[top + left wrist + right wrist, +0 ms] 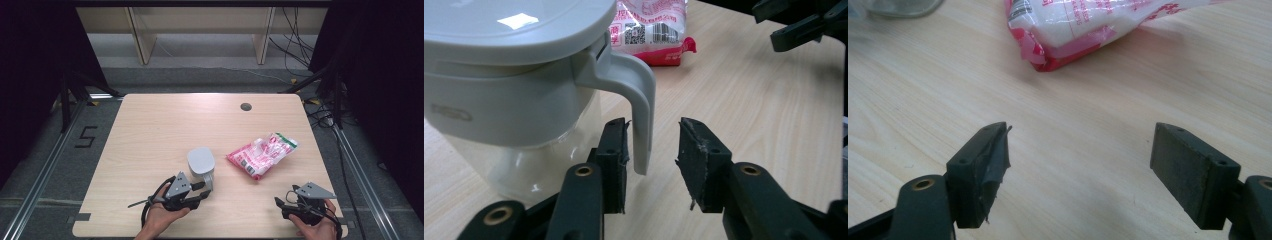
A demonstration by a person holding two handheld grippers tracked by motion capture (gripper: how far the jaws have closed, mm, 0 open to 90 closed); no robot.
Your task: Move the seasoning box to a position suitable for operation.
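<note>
Two grippers stand open: left gripper straddles the handle of the lidded white jug at the table's near-centre without clamping, right gripper idles short of the pink bag; grasp and all handling outstanding.

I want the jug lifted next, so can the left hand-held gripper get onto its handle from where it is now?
Probably yes. The left hand-held gripper is open, and the handle of the jug already hangs between its jaws, close to one pad. Nothing lies between them; the pink bag sits well behind.
</note>
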